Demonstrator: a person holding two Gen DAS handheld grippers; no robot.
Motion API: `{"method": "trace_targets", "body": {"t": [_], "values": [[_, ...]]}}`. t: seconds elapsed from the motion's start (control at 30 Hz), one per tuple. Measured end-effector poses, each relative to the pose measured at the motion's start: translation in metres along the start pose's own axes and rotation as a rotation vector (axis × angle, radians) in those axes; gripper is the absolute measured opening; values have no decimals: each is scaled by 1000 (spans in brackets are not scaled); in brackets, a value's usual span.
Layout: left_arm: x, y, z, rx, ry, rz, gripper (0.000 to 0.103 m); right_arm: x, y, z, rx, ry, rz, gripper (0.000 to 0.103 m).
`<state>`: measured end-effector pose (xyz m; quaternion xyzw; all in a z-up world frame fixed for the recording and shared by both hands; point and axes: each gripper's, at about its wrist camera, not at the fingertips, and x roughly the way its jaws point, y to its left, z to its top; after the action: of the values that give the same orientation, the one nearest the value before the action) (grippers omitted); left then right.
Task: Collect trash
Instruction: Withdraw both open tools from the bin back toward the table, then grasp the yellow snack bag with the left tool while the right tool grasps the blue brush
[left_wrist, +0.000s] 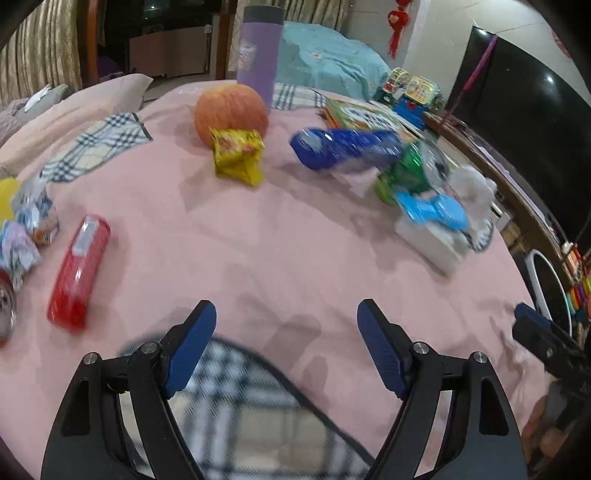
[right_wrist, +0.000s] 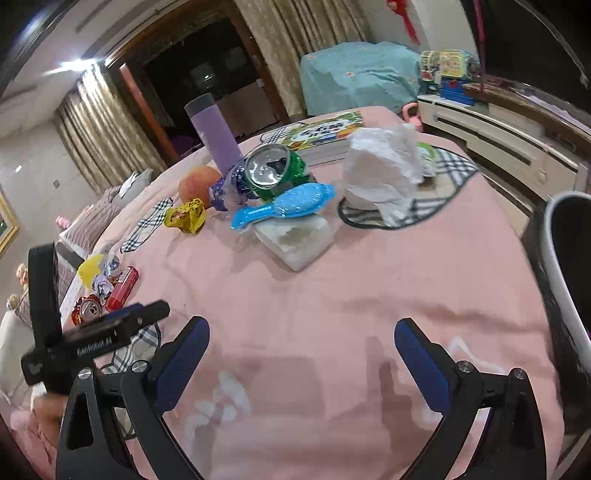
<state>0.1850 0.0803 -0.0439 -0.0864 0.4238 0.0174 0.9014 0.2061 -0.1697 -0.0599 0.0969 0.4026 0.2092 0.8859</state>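
A: So, how much open room is on the pink tablecloth (left_wrist: 280, 236)?

B: Plenty in the middle. The near half is bare cloth in both wrist views. The left gripper (left_wrist: 286, 314) hangs over it with jaws spread wide and nothing between them; the right gripper (right_wrist: 301, 334) is just as wide and also empty.

A: And the edges?

B: A plaid mat (left_wrist: 236, 402) shows under the left gripper at the near edge. Off the right edge stands a white-rimmed bin (right_wrist: 565, 280), dark inside, close beside the table.

A: Where is the trash?

B: Scattered around the rim of the open patch. At the left: a red snack wrapper (left_wrist: 79, 273) lying flat, and beyond it a heap of crumpled wrappers (left_wrist: 26, 225) beside a crushed red can (right_wrist: 86, 308). Far centre: a yellow packet (left_wrist: 238, 157), crinkled, touching an orange fruit (left_wrist: 231, 110), with a purple tumbler (left_wrist: 260, 51) upright behind. To its right lies a blue packet (left_wrist: 343, 149), blurred, so I can't read it. Next to that is a green can (right_wrist: 275, 170) on its side, its opened top facing the right camera.

A: Anything near that can?

B: A light blue plastic brush (right_wrist: 284, 205) rests on a white tissue pack (right_wrist: 299, 240), and a crumpled white bag (right_wrist: 384, 170) sits on another plaid mat (right_wrist: 439, 195) to the right.
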Motion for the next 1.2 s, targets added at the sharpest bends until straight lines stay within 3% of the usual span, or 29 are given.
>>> {"method": "trace_targets", "body": {"t": [0.37, 0.57, 0.73, 0.8, 0.83, 0.87, 0.9, 0.93, 0.97, 1.03, 1.2], "values": [[37, 35, 74, -63, -54, 78, 81, 40, -3, 37, 3, 16, 23, 101], [60, 44, 97, -88, -60, 110, 81, 64, -13, 54, 55, 42, 62, 101], [75, 42, 107, -68, -77, 123, 79, 84, -2, 55, 6, 88, 73, 100], [80, 40, 109, -47, -80, 119, 54, 89, 4, 54, -35, 98, 50, 98], [82, 39, 110, -35, -71, 103, 43, 91, 7, 53, -57, 102, 37, 92], [83, 37, 110, -25, -68, 102, 41, 92, 9, 53, -72, 105, 29, 81], [81, 34, 109, -9, -79, 108, 39, 92, 12, 53, -91, 104, 2, 76], [78, 30, 107, 10, -87, 105, 36, 90, 13, 52, -106, 97, -25, 63], [75, 28, 105, 18, -88, 97, 27, 89, 13, 52, -111, 95, -35, 57], [69, 24, 99, 25, -78, 69, 6, 83, 7, 50, -93, 87, -13, 56], [45, 8, 71, 27, -67, 1, 6, 47, -3, 40, -58, 14, -44, 56]]}}
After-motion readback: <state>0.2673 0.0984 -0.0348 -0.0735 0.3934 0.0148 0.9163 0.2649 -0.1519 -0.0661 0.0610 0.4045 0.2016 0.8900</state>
